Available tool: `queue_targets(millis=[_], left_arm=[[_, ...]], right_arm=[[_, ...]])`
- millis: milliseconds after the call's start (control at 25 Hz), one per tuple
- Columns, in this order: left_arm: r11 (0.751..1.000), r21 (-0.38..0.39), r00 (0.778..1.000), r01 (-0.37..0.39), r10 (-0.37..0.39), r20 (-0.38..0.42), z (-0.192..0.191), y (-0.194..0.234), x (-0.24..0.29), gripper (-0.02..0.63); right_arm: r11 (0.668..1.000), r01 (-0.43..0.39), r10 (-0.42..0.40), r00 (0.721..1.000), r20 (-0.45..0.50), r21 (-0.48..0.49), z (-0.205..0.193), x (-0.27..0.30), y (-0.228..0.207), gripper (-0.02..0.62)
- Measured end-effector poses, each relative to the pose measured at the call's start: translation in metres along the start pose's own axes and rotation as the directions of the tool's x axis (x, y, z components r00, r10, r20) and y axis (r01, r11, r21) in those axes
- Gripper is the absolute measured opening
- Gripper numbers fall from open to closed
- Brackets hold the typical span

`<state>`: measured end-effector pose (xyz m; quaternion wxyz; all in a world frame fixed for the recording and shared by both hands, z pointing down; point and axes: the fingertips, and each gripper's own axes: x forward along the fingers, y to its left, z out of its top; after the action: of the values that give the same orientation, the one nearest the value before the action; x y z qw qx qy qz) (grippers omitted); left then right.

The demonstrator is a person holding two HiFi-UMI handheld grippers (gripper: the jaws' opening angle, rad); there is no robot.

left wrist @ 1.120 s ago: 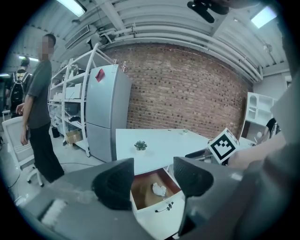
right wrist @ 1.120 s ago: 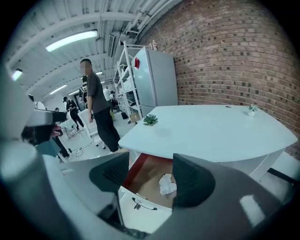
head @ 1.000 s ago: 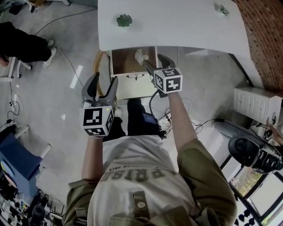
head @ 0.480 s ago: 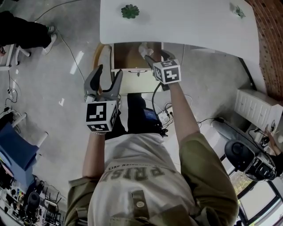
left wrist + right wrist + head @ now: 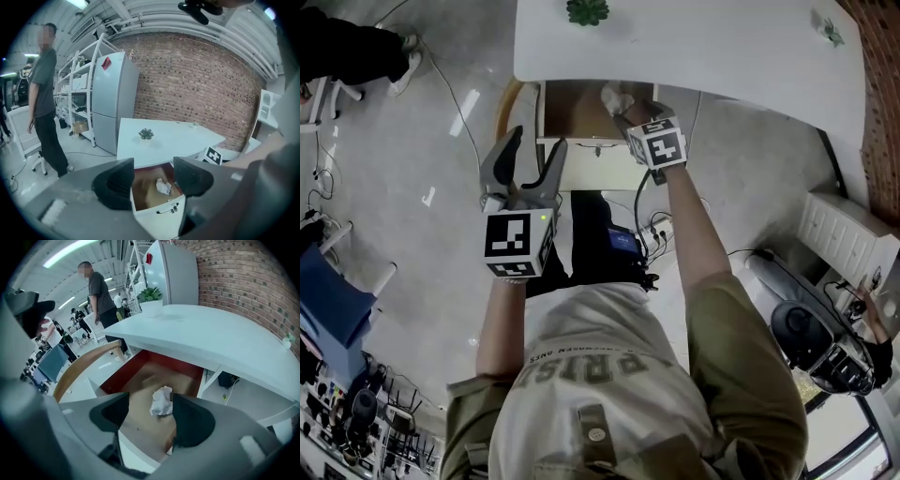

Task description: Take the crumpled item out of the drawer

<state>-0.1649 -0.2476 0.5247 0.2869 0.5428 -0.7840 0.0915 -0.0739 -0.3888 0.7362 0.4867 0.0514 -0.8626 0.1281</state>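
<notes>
Right tongs (image 5: 149, 414) spread, poised over the crumpled paper (image 5: 161, 401) on the open drawer (image 5: 140, 369) floor — close off-centre and that light wad could skid back under the desk (image 5: 220, 343). Left tongs (image 5: 151, 180) gape empty, well clear.

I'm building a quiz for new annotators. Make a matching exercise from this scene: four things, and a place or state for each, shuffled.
1. crumpled paper
2. small green plant
3. left gripper
4. right gripper

A. on the white table
B. open, over the drawer
C. inside the drawer
D. open, back from the drawer, above the floor

Pairs: 1-C, 2-A, 3-D, 4-B
</notes>
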Motion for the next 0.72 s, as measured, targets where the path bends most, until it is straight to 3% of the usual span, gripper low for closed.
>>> queue_targets(millis=[720], left_arm=[[0.999, -0.017, 0.999, -0.045, 0.045, -0.016, -0.018, 0.011, 0.018, 0.276]], right_arm=[[0.991, -0.099, 0.083, 0.982, -0.168, -0.088, -0.011, 0.065, -0.009, 0.302]])
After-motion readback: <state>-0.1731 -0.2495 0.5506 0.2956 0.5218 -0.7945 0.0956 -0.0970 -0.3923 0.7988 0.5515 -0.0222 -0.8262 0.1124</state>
